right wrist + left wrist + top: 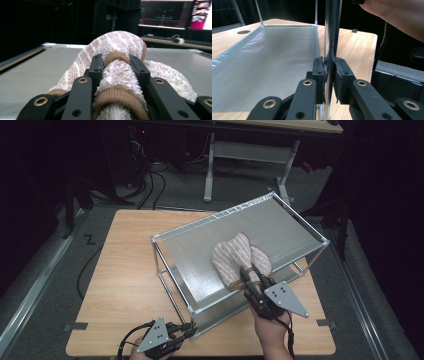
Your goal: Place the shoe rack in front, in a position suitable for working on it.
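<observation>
Towel (235, 257) lies bunched on the rack's top shelf (200, 250), clamped in the right gripper (249, 272). Left gripper (189, 330), at seven o'clock, is clamped on the corner post (329, 37). Judged next: spread or release.

The wooden table (125, 270) spreads beneath and to either side of the fingers (319, 72) of the left gripper (330, 68); a round dark hole (244, 32) sits in its top, far ahead of those fingers and off to their left; well beyond the fingers (96, 65) of the right gripper (116, 61), lit screens (166, 13) glow above a long desk (175, 45); farther off, past the table's far edge, black cables (150, 185) trail over the grey floor (240, 195) beside a white-legged table frame (210, 170).
</observation>
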Tool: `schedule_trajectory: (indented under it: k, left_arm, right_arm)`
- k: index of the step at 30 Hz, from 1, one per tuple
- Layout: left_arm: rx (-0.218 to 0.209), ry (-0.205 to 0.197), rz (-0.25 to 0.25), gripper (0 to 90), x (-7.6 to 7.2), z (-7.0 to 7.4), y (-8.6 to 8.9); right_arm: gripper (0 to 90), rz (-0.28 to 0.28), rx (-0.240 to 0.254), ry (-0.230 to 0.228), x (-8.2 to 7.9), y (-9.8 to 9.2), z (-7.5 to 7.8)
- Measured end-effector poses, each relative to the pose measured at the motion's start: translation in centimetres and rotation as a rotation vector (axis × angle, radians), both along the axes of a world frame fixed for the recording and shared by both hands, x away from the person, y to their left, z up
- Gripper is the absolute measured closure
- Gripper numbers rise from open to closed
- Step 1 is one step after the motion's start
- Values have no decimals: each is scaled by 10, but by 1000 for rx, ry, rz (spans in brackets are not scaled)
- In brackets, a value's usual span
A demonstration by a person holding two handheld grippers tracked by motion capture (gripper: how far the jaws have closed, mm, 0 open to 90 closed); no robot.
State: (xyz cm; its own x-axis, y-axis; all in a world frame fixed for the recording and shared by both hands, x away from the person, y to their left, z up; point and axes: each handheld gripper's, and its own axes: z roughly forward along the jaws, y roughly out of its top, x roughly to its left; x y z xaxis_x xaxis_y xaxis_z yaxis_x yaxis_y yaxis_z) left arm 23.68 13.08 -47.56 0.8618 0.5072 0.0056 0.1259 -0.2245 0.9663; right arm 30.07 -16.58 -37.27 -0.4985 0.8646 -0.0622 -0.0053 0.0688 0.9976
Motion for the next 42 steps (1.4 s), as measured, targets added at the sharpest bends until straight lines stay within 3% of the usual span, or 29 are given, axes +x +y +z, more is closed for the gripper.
schedule_trajectory:
  k: [18,27,36,39,42]
  left_arm:
    - [-5,-2,-10,792,4,1,-4]
    - [-7,0,-12,793,4,0,-4]
    - [-5,0,-9,793,4,1,-4]
    - [-7,7,-9,794,4,1,-3]
    - [-4,7,-10,795,4,1,-3]
  right_arm:
    - [677,157,-18,-26,-43,49,-1]
    - [625,157,-2,-27,-47,57,-2]
    - [519,163,-38,-30,-49,64,-3]
    - [557,134,-65,-18,-46,65,-4]
    - [585,124,-60,-5,-44,61,-5]
